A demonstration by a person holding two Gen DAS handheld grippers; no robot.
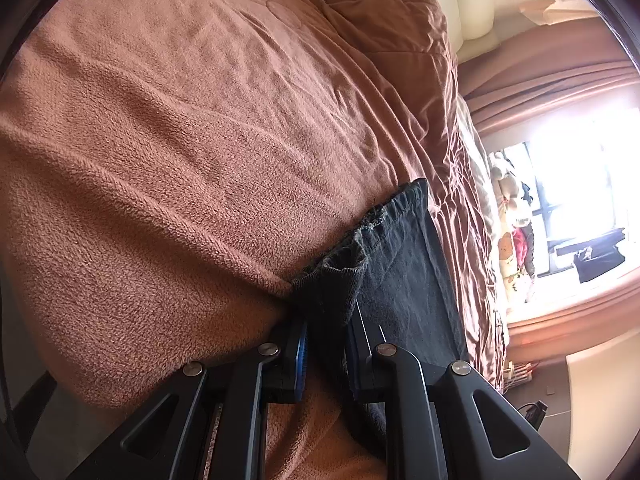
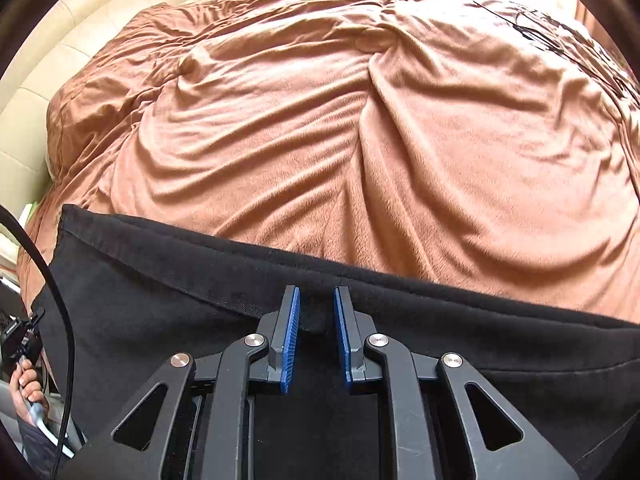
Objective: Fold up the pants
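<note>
Black pants (image 2: 280,280) lie spread across a brown fleece blanket (image 2: 360,140) that covers a bed, along the edge of the bed nearest the person. The left tongs (image 1: 326,344) are pinching a bunched corner of the elastic waistband (image 1: 384,216), the dark cloth standing up between the blue pads (image 1: 302,356). The right tongs (image 2: 316,336) hang over the middle of the pants with their pads (image 2: 290,340) only a little apart; a small ridge of black cloth rises between them, but it cannot be told whether the pads press on it. A hand (image 2: 28,384) on a handle shows at the far left of the right view. The step seems to be taking a second hold so the pants can be lifted and folded. To do it well, the right tongs should catch both layers of cloth, not just the top one, and not the blanket beneath. The left hold should stay firm while the right closes, and both ends should rise together so the fold line runs straight and the fleece does not drag the cloth askew.
</note>
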